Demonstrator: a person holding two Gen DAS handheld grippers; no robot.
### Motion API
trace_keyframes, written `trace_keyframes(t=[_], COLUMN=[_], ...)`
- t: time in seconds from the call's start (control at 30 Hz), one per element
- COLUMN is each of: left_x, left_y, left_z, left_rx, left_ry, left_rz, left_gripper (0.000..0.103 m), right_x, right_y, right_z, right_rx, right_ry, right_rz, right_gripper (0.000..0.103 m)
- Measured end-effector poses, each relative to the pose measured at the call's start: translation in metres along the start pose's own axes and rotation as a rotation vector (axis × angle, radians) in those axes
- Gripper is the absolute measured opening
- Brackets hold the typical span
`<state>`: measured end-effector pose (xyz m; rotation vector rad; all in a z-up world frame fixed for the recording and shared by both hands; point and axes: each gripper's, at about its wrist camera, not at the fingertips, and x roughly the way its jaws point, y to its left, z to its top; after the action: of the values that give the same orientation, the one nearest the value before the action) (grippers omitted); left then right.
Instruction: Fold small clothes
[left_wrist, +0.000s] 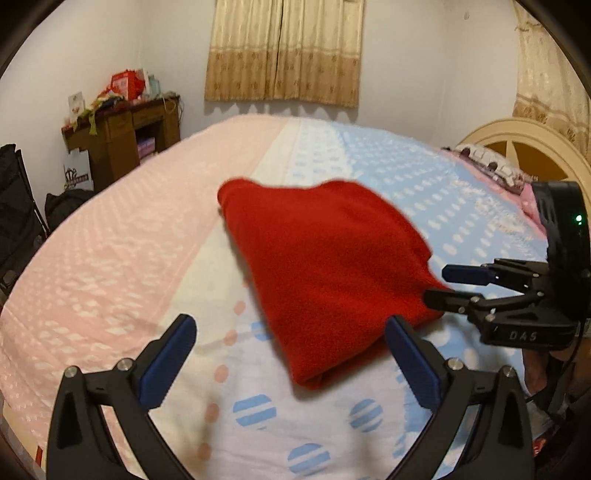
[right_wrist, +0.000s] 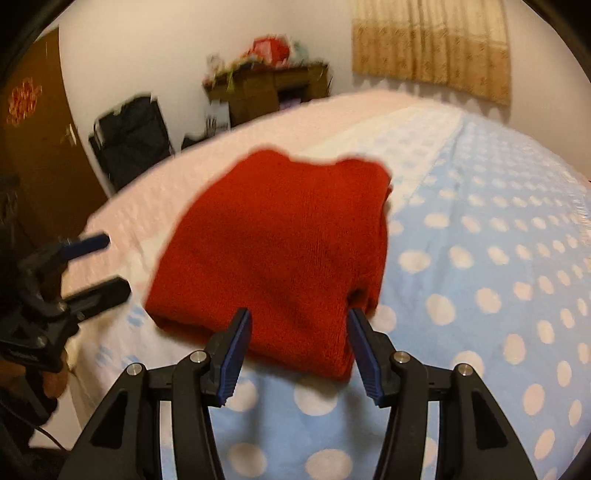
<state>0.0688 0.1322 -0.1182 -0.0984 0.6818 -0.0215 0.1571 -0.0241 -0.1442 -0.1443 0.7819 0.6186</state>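
A red knitted garment lies folded into a compact pile on the bed; it also shows in the right wrist view. My left gripper is open and empty, just short of the pile's near left edge; it appears at the left of the right wrist view. My right gripper is open, its fingers either side of the pile's near edge, holding nothing. It shows in the left wrist view at the pile's right corner.
The bed cover is pink on the left, blue with white dots on the right. A brown cluttered cabinet and a black folding chair stand by the far wall. A headboard is at right.
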Motion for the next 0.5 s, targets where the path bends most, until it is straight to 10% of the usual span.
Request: trace_keyframes(t=[0.5], left_x=[-0.037], left_y=[-0.010], left_z=[0.017], left_rx=[0.011], left_ry=[-0.126], left_rz=[-0.018], left_gripper=[0.103], right_x=[-0.098], right_y=[0.040], right_z=[0.014], right_rx=[-0.084], right_ry=[-0.282], right_rz=[-0.152], right_gripper=[0.056])
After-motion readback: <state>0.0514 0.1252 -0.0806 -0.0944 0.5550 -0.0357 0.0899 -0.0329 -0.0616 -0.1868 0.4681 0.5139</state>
